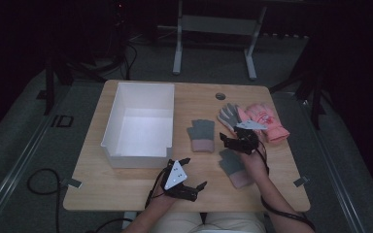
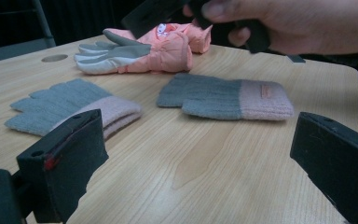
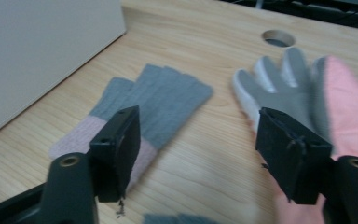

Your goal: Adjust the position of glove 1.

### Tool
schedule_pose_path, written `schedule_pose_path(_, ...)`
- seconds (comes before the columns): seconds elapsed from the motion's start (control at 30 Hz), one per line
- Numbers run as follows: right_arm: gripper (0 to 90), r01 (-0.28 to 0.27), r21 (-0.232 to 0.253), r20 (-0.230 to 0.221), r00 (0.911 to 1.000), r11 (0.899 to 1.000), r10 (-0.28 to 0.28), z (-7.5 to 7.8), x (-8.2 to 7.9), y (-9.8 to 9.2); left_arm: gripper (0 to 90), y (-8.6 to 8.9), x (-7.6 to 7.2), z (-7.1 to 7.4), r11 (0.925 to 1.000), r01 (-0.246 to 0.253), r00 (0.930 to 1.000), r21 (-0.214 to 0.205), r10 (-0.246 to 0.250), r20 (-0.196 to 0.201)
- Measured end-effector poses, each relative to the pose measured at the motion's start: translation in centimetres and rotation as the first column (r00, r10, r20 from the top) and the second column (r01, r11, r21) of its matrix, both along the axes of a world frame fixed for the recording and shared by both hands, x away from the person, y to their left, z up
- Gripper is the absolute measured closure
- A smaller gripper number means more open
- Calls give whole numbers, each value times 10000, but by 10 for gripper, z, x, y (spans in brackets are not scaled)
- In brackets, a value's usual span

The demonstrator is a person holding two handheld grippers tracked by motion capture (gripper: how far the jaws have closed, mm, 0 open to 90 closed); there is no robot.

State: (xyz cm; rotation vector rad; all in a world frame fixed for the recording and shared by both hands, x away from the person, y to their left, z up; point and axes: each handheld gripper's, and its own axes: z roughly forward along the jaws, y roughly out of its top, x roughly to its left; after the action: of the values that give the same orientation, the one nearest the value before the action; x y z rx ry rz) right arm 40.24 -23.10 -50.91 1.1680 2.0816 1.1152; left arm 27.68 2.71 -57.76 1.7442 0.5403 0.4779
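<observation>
**Right tongs coming in over the gloves**

The right tongs [image 1: 233, 141] hang above the table with their jaws apart and nothing between them — bare wood shows in the gap in the right gripper view. The left tongs [image 1: 187, 182] rest wide and empty near the table's front edge, just in front of the white box [image 1: 138, 155].

Taking that box as the landmark: one grey knit glove [image 3: 154, 105] lies just to its right, cuff toward the person. A second grey glove [image 1: 234, 167] lies farther right and nearer the front edge, partly under the right hand [image 1: 252, 162]. The pink padded gloves [image 1: 264, 120] lie farthest from the box, near the round cable hole [image 1: 220, 95].

The work looks like putting gloves into the box, and the right tongs seem headed for a pickup. To do it well, I would lower until both jaws straddle a cuff, where the knit is thickest, then pinch close to the wood so that the fabric bunches instead of slipping out.

Hard to tell — which glove is the target, since the jaws sit between the grey one and the pink ones. The pink pair overlaps, so how its gloves are stacked is unclear, and its edge is blurred in the right gripper view.
</observation>
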Motion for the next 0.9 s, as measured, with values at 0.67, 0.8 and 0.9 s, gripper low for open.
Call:
schedule_pose_path(0.67,492,-749,-647,-693,9951,9951,704,-22,33,71,29,1,0,0,10000,32,10000,-30,-32,37)
schedule_pose_path(0.8,538,-940,-473,-1085,9902,9944,884,-27,40,73,29,1,0,0,10000,35,10000,-28,-34,39)
schedule_pose_path(0.9,577,-1008,-740,-1293,9875,9922,907,-34,50,76,29,1,0,0,10000,37,10000,-32,-37,28)
